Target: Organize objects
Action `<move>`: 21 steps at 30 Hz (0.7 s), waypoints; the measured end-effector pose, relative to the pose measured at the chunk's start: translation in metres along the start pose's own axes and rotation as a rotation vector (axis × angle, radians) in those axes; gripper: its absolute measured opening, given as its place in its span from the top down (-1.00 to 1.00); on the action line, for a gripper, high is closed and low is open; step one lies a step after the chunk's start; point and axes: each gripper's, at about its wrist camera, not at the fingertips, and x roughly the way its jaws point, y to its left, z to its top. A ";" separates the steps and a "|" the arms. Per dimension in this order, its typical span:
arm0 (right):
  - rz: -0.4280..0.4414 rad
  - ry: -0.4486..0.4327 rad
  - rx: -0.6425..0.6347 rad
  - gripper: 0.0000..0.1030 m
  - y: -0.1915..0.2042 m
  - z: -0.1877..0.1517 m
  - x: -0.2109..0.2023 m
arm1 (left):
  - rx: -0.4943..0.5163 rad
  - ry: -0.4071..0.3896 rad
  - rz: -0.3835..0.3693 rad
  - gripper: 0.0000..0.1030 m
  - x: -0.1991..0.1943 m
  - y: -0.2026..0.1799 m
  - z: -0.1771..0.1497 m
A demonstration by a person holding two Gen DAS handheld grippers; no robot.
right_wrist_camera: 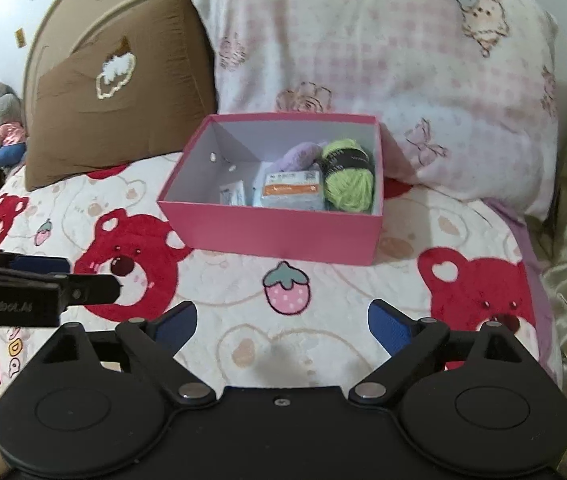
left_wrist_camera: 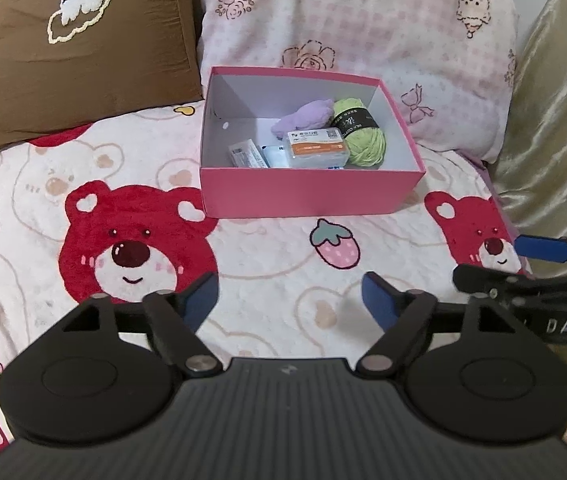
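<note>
A pink box point(left_wrist_camera: 307, 190) point(right_wrist_camera: 279, 234) with a white inside stands on the bed near the pillows. In it lie a green yarn ball point(left_wrist_camera: 359, 132) point(right_wrist_camera: 349, 178), a purple soft item point(left_wrist_camera: 303, 118) point(right_wrist_camera: 297, 156), a clear case with an orange label point(left_wrist_camera: 317, 148) point(right_wrist_camera: 291, 192) and small white packets point(left_wrist_camera: 245, 154) point(right_wrist_camera: 233, 194). My left gripper point(left_wrist_camera: 289, 300) is open and empty, well short of the box. My right gripper point(right_wrist_camera: 282, 322) is open and empty, also short of the box. Each gripper shows at the edge of the other's view.
The bed has a white blanket with red bears point(left_wrist_camera: 135, 252) point(right_wrist_camera: 131, 264). A brown pillow point(left_wrist_camera: 63, 52) point(right_wrist_camera: 123, 104) and a pink checked pillow point(left_wrist_camera: 363, 32) point(right_wrist_camera: 383, 68) lean behind the box. A gold cloth point(left_wrist_camera: 555, 120) hangs at the right. Plush toys point(right_wrist_camera: 3, 128) sit far left.
</note>
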 end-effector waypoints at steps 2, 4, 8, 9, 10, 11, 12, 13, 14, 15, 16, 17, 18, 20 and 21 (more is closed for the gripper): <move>-0.020 0.005 0.009 -0.84 -0.001 0.001 0.000 | 0.002 -0.002 0.001 -0.76 0.001 0.000 -0.001; -0.025 0.007 0.012 -0.84 -0.002 0.001 0.001 | 0.007 0.001 0.003 -0.86 0.002 0.001 -0.001; -0.026 0.013 0.016 -0.84 -0.004 0.001 0.002 | -0.002 0.011 0.012 -1.00 0.005 0.004 -0.003; -0.031 0.016 0.013 -0.84 -0.003 0.001 0.003 | -0.004 0.015 0.023 -1.00 0.007 0.004 -0.003; -0.038 0.017 0.007 -0.84 -0.002 0.001 0.003 | -0.002 0.023 0.037 -1.00 0.008 0.005 -0.003; -0.043 0.017 0.001 -0.84 -0.002 0.001 0.004 | 0.001 0.031 0.051 -1.00 0.010 0.005 -0.003; -0.047 0.016 -0.006 -0.84 -0.001 0.001 0.004 | 0.005 0.039 0.059 -1.00 0.012 0.005 -0.003; -0.051 0.016 -0.013 -0.84 0.000 0.001 0.004 | 0.008 0.041 0.062 -1.00 0.014 0.006 -0.003; -0.053 0.017 -0.018 -0.84 0.001 0.000 0.004 | 0.011 0.041 0.066 -1.00 0.014 0.006 -0.003; -0.052 0.018 -0.021 -0.84 0.001 0.000 0.004 | 0.017 0.039 0.074 -1.00 0.014 0.005 -0.003; -0.051 0.021 -0.022 -0.84 0.001 -0.001 0.004 | 0.026 0.034 0.082 -1.00 0.013 0.005 -0.004; -0.049 0.024 -0.022 -0.84 0.001 -0.001 0.004 | 0.032 0.031 0.086 -1.00 0.012 0.005 -0.004; -0.049 0.027 -0.022 -0.84 0.001 -0.001 0.004 | 0.036 0.031 0.089 -1.00 0.012 0.004 -0.004; -0.049 0.029 -0.021 -0.84 0.001 -0.001 0.004 | 0.031 0.036 0.094 -1.00 0.012 0.005 -0.003; -0.050 0.029 -0.021 -0.84 0.001 -0.001 0.004 | 0.026 0.041 0.098 -1.00 0.012 0.006 -0.003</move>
